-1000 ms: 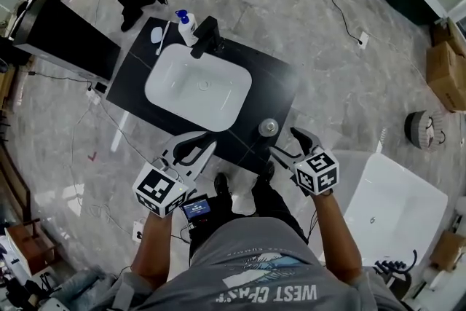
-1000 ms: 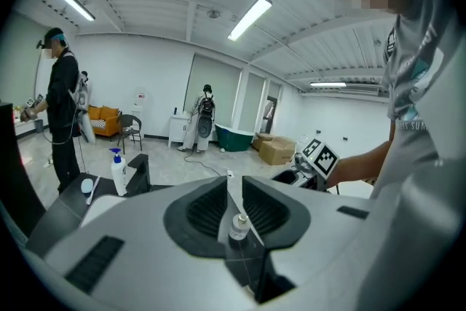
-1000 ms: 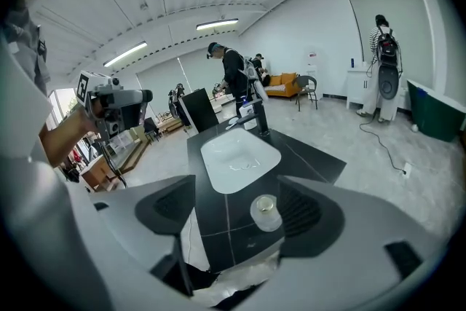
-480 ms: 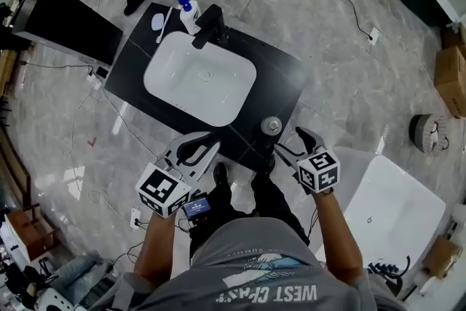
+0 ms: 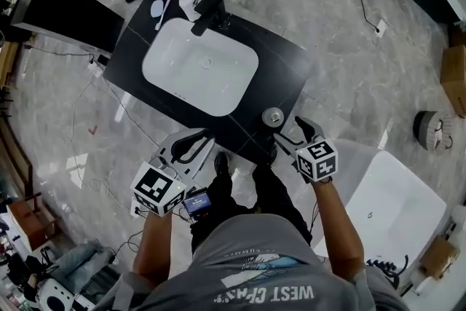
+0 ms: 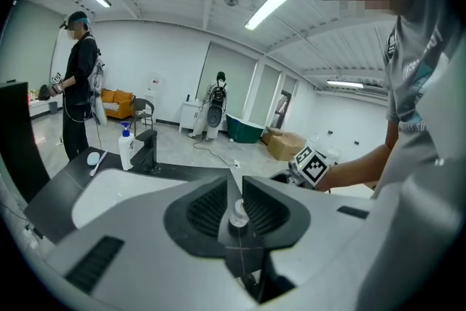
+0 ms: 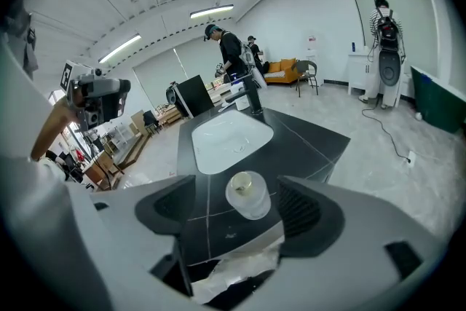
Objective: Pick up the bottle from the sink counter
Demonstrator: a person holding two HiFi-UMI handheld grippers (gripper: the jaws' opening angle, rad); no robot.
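On the black counter [image 5: 285, 73], the spread right claw [image 5: 288, 130] has edged nearer the bottle [image 5: 273, 116]; the left claw [image 5: 208, 136] stays closed.

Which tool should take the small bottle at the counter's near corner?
Right. The right tool has its jaws open, with the small bottle framed between them, untouched. The left tool is farther from it, with its jaws close together.

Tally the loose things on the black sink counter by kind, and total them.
Bottles: 2, white pump bottle with blue top and small frosted round bottle
White oval piece: 1
Thin white stick: 1
Total: 4
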